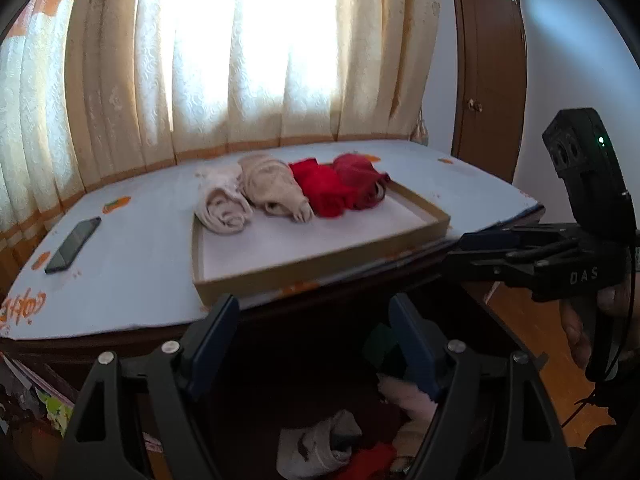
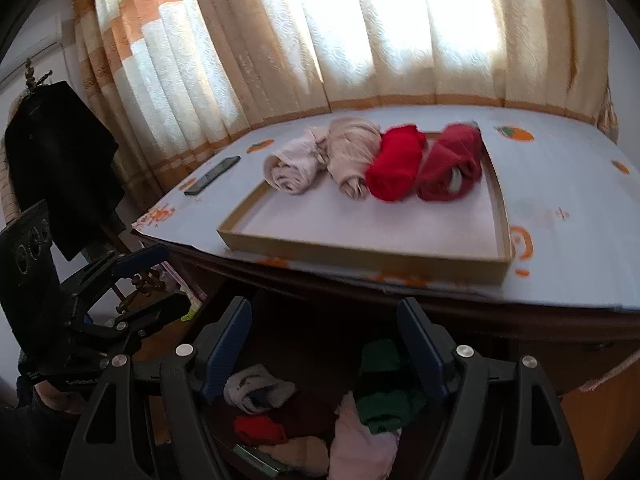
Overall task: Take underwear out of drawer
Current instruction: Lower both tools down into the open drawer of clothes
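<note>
An open dark drawer (image 2: 320, 328) under the table edge holds loose underwear: a white roll (image 2: 258, 392), a green piece (image 2: 384, 388), a red one (image 2: 260, 428) and a pink one (image 2: 360, 444). My right gripper (image 2: 324, 332) hangs open above them with nothing between its fingers. My left gripper (image 1: 316, 332) is also open and empty over the drawer, above a white roll (image 1: 316, 448) and a pink piece (image 1: 404, 396). Each gripper shows in the other's view: the right gripper (image 1: 454, 252), the left gripper (image 2: 174, 276).
A shallow cardboard tray (image 1: 320, 268) (image 2: 360, 254) on the blue tablecloth holds two beige rolls and two red rolls along its far side. A phone (image 1: 72, 244) lies at the table's left. Curtains hang behind, a wooden door (image 1: 488, 80) stands at right, and dark clothing (image 2: 60, 160) hangs at left.
</note>
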